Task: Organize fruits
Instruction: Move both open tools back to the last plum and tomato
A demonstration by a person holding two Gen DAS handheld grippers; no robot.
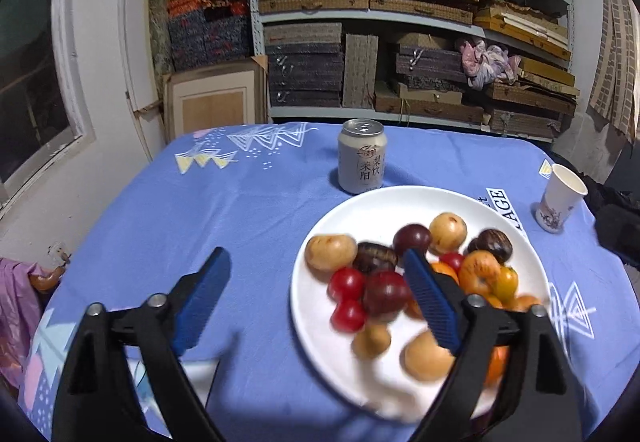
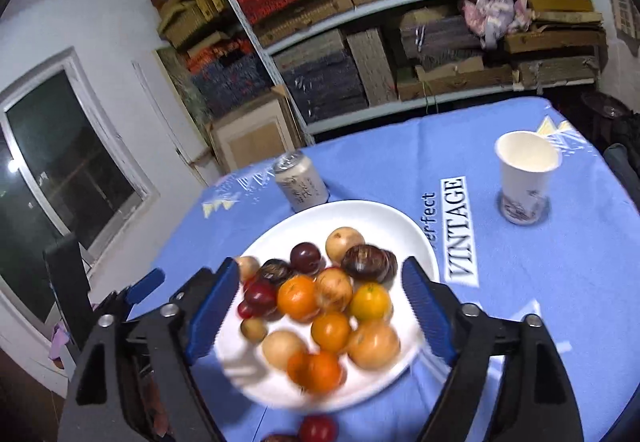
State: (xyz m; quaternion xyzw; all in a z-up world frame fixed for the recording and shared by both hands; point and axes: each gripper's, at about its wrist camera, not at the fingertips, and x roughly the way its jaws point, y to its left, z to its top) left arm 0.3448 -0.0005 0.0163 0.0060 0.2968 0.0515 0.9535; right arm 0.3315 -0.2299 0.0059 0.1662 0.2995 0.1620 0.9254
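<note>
Right wrist view: white plate [image 2: 392, 218] heaped with fruits [image 2: 316, 302] — both grippers released, empty.

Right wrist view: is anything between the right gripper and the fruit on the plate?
Nothing visible. The right gripper is open, jaws straddling the fruit pile on the white plate. The can and paper cup stand beyond the plate.

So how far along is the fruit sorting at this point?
Mostly done, it seems: the white plate holds a pile of oranges, tan fruits and dark plums. Nothing is in hand; the left gripper and right gripper are both open and empty above the plate. Left over: a red fruit on the blue tablecloth at the plate's near edge.
</note>
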